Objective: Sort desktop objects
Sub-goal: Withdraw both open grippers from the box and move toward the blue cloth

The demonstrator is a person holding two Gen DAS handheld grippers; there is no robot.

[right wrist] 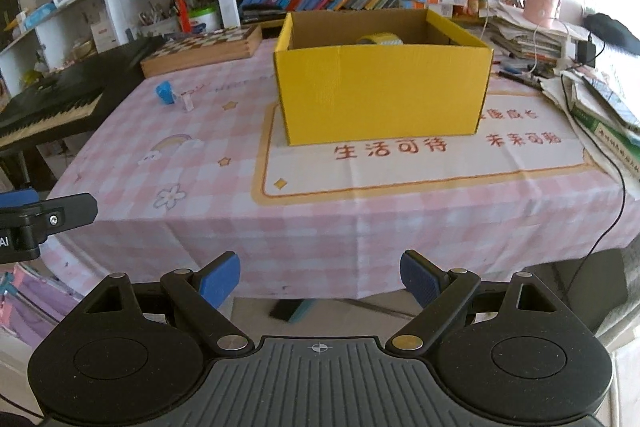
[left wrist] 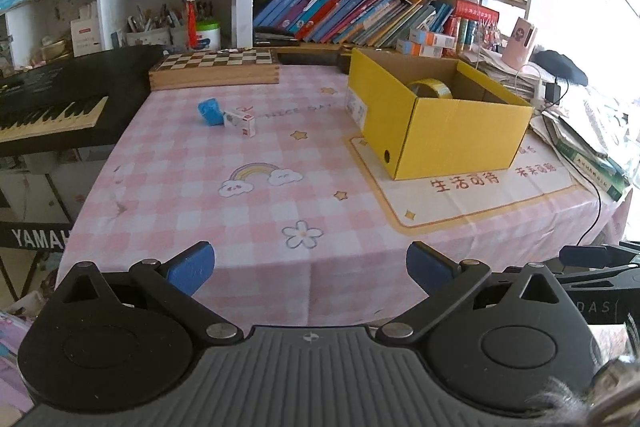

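Both hand-held grippers hang at the near edge of the tabletop (left wrist: 280,155), the left hand-held gripper (left wrist: 308,269) and the right hand-held gripper (right wrist: 320,277) gaping wide and empty. Judging by the layout, a fresh pick is starting: the glossy blue block (left wrist: 210,111) and small white carton (left wrist: 240,123) lie touching on the checked cloth, well apart from the yellow corrugated box (left wrist: 440,119) holding a tape roll (left wrist: 432,89); next comes a long reach toward them

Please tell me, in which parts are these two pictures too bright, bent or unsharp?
Left wrist view: window light washes out the right edge, past the yellow box; the shelves bow from fisheye distortion; the blue item is sharp. Right wrist view: glare again at the upper right, the tablecloth looks slightly soft near its front edge, and the box stays clear.
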